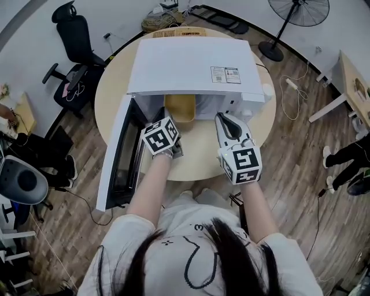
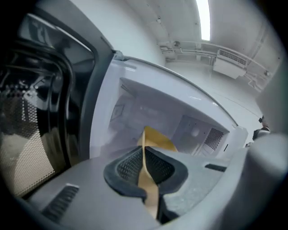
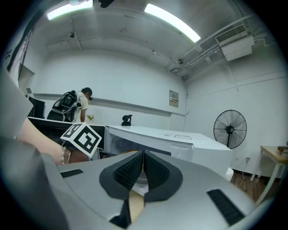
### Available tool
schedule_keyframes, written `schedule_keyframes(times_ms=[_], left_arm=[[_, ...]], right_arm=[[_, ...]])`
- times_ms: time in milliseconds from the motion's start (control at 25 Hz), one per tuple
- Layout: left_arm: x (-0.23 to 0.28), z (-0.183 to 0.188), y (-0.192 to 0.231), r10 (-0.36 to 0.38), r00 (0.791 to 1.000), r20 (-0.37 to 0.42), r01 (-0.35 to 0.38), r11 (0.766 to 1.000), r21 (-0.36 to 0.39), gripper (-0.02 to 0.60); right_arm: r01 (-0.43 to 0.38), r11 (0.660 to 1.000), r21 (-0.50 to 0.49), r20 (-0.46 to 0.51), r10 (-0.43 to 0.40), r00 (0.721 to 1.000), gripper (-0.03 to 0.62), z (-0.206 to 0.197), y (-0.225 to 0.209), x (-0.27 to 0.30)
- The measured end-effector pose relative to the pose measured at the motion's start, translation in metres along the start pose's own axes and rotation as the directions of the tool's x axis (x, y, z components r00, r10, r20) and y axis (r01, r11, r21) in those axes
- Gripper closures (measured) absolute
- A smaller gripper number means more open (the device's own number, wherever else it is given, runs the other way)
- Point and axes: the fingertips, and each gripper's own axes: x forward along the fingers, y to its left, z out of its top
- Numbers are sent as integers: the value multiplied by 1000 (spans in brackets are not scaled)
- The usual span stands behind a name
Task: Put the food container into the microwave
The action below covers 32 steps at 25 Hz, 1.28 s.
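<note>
The white microwave stands on a round wooden table, its door swung open to the left. The yellow food container sits in the cavity's mouth, partly under the roof. My left gripper is shut on its near wall; in the left gripper view the yellow wall runs pinched between the pads, with the container inside the cavity. My right gripper hovers right of the container before the control panel, shut with nothing in it.
The open door stands close on the left of my left gripper. Around the table are an office chair, a standing fan, cables on the wooden floor and another table. A person stands far back.
</note>
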Motion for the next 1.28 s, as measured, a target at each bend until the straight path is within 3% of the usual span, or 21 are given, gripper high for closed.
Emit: schedule_keyframes(times_ms=[320,600,800,960,1000,1080,1120,1280], left_arm=[[38,14,-2,-53,999,4,53,998,-16,561],[68,13,3,-61,998,-9,60,993,-99,561],[80,17,2,-24,1000,-1,24,997,-67,560],[83,16,-3,-47,999,0,47,996,-82,558],[83,16,-4,-53,999,-1,52,995,-83,543],[82,15,-6,-63,998,-5,62,994,-85,430],[81,15,-8,-65,998,-9,64,994,-88,404],[72,13,-10,-67,997,-24,65,995,-69,394]], right_arm=[[80,997,-9,16,-80,997,563,3,3,-2],[117,993,-22,8,-116,993,563,-9,1,-4],[137,990,-23,8,-137,991,563,-15,-5,-2],[143,989,-22,10,-143,990,563,-14,-5,-2],[142,990,-21,10,-142,990,563,-14,-5,-2],[142,990,-19,11,-142,990,563,-12,-5,-4],[142,990,-17,12,-142,990,563,-11,-5,-5],[141,990,-4,7,-141,990,563,-6,-7,-12]])
